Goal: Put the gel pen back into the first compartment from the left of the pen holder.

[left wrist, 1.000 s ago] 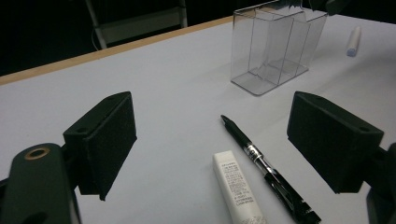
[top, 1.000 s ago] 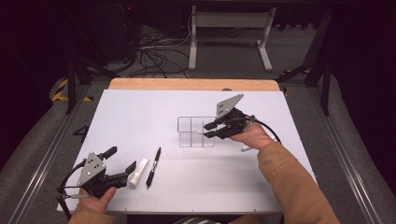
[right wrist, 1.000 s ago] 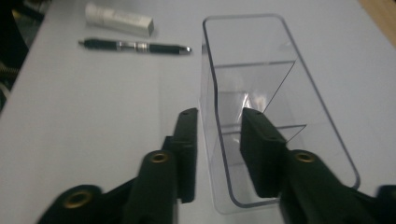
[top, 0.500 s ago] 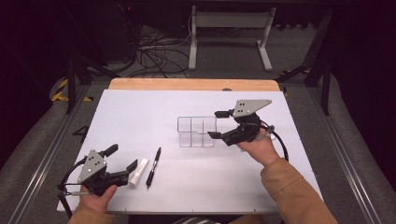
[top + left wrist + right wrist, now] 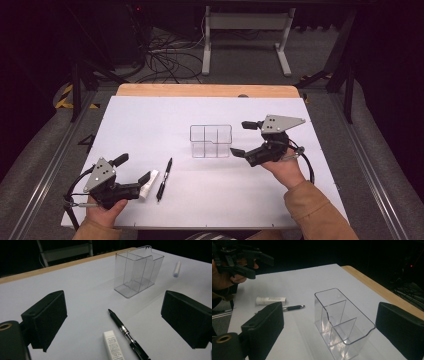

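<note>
The right hand-held gripper [image 5: 239, 138] stands spread wide, its jaws just having been opening, holding nothing, just beside the clear plastic organizer [image 5: 211, 141] that stands upright mid-worktop [image 5: 150, 125]. The left hand-held gripper [image 5: 134, 169] is likewise spread and has been widening, empty, its lower jaw tip at a white eraser [image 5: 149, 183], with a black pen [image 5: 164, 179] just beside it

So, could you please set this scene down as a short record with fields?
surface: white table top
organizer: clear, three compartments, empty, upright
pen: black, lying flat beside eraser
eraser: white, lying flat
left gripper: open, holds nothing, near eraser
right gripper: jaws just opened, nothing between them, beside organizer
</note>
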Available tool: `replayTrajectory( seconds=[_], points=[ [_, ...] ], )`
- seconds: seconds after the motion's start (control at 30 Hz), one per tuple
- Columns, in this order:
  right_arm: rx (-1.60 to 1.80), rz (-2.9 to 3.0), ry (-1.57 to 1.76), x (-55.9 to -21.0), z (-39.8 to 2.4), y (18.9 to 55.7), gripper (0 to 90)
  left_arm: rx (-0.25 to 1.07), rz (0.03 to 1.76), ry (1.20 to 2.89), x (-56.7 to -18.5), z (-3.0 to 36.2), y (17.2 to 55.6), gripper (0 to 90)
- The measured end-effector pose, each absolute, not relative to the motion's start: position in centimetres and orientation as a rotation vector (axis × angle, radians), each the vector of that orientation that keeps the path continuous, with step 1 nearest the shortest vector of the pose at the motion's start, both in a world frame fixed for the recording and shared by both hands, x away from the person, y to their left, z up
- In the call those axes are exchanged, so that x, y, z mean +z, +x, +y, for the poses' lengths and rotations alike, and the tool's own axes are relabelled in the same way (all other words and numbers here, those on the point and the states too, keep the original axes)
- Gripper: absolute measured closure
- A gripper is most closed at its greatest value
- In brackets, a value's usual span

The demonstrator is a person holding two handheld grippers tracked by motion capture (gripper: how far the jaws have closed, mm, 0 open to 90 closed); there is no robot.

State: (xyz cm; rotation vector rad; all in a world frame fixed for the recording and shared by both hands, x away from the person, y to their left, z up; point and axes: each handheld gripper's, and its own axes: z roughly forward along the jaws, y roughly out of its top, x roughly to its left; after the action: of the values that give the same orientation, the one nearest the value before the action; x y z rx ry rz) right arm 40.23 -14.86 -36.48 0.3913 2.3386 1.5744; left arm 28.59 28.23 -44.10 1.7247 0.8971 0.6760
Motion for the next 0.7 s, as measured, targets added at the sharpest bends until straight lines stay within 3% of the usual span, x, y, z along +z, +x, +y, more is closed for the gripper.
replayTrajectory(
  seconds=[0.7],
  points=[
    [1.607,2.146,0.535,-40.1,-20.4,36.0,2.1,0.651,0.877,1.792,-42.7,26.8,29.5,9.8]
  ],
)
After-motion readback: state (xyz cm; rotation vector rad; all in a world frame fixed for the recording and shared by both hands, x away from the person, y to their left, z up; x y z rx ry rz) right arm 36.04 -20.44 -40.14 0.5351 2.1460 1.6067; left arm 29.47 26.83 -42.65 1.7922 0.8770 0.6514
